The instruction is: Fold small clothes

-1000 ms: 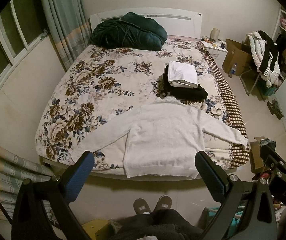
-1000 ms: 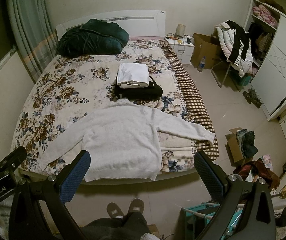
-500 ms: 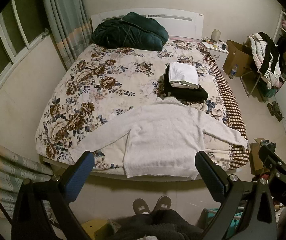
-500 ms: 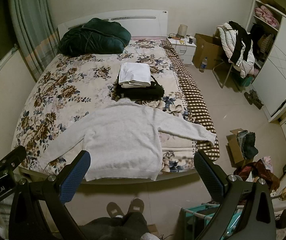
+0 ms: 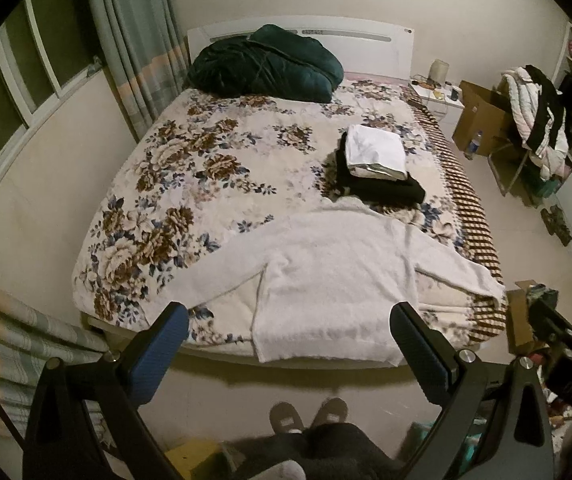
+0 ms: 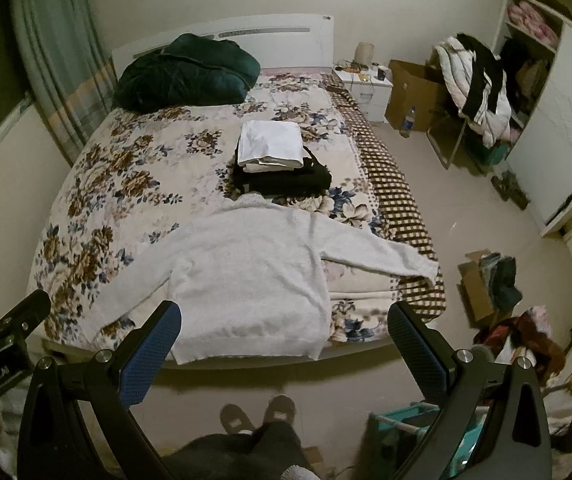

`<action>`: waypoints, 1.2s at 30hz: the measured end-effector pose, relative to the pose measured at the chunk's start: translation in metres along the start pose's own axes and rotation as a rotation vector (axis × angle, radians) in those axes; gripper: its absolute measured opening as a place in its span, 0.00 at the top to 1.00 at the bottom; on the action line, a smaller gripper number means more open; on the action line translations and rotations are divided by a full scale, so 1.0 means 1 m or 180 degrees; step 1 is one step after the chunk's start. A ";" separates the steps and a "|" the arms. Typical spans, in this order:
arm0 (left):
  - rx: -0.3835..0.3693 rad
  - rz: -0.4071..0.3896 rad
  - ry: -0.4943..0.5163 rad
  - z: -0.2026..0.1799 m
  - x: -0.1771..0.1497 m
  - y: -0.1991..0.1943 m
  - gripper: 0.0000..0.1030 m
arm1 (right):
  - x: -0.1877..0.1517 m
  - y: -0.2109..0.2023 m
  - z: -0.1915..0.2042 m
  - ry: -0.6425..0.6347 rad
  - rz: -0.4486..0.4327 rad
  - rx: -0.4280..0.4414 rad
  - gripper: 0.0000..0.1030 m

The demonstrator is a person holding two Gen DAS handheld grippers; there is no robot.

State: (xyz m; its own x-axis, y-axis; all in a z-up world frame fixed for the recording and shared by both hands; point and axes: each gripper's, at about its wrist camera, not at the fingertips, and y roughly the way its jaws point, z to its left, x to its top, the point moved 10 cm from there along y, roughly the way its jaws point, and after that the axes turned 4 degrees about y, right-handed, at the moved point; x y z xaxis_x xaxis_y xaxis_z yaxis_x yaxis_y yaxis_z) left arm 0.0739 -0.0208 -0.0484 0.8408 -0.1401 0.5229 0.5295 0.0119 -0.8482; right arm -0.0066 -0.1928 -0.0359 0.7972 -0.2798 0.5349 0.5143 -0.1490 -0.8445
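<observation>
White sweater (image 5: 334,280) spread flat, face down, at foot end of bed (image 5: 213,168), hem just at the bed edge, both sleeves out to the sides; right sleeve reaching toward the checkered blanket border (image 6: 398,204). Same lay as a second ago, no crease or fold added, nothing dragged. Just beyond the sweater collar, stack of folded clothes (image 6: 277,160), white on black, unchanged too. Further beyond the sweater, dark green duvet bundle (image 5: 265,64) against the headboard. Only change: tiny camera drift, both views nudged slightly, no real approach to the sweater. Left gripper (image 5: 290,344) spread wide, empty, held off the bed edge below the sweater hem, not touching cloth. Right gripper (image 6: 281,340) likewise spread wide, empty, same side of the sweater, apart from it. Slippered feet (image 5: 306,414) on floor short of the hem. Meaning for task: sweater laid out and ready, fold not yet begun; likely next a reach for a sleeve or hem corner, judged only from the layout.
</observation>
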 end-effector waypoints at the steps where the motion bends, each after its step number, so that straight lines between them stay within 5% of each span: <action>1: 0.0003 -0.0043 -0.0002 -0.003 0.009 0.007 0.00 | -0.001 0.007 -0.003 0.0067 0.0025 0.0011 0.00; 6: 0.0108 -0.0115 -0.0017 -0.016 0.022 0.076 0.00 | -0.013 0.083 -0.067 0.0727 0.0185 0.0012 0.00; 19: 0.0324 0.0832 0.0033 -0.138 -0.001 0.392 0.00 | -0.063 0.445 -0.327 0.2779 0.0474 0.0044 0.00; 23: 0.0402 0.1000 0.0028 -0.174 -0.021 0.489 0.00 | -0.078 0.552 -0.403 0.3427 0.0324 0.0095 0.00; 29: 0.0608 0.1256 0.0004 -0.192 -0.050 0.575 0.00 | -0.104 0.659 -0.512 0.4456 -0.0025 0.0096 0.05; 34: 0.0682 0.1339 0.0023 -0.202 -0.060 0.609 0.00 | -0.099 0.703 -0.555 0.4887 -0.0277 0.0288 0.43; 36: 0.0667 0.1328 -0.0014 -0.205 -0.060 0.615 0.00 | -0.091 0.704 -0.566 0.4898 -0.0401 0.0174 0.82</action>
State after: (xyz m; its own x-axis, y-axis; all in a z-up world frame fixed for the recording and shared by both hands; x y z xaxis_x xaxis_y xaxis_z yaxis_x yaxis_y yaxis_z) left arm 0.3256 -0.2082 -0.6189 0.9870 -0.0765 0.1414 0.1568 0.2661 -0.9511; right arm 0.1040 -0.8092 -0.6928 -0.3182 -0.9476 0.0291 0.5889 -0.2216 -0.7772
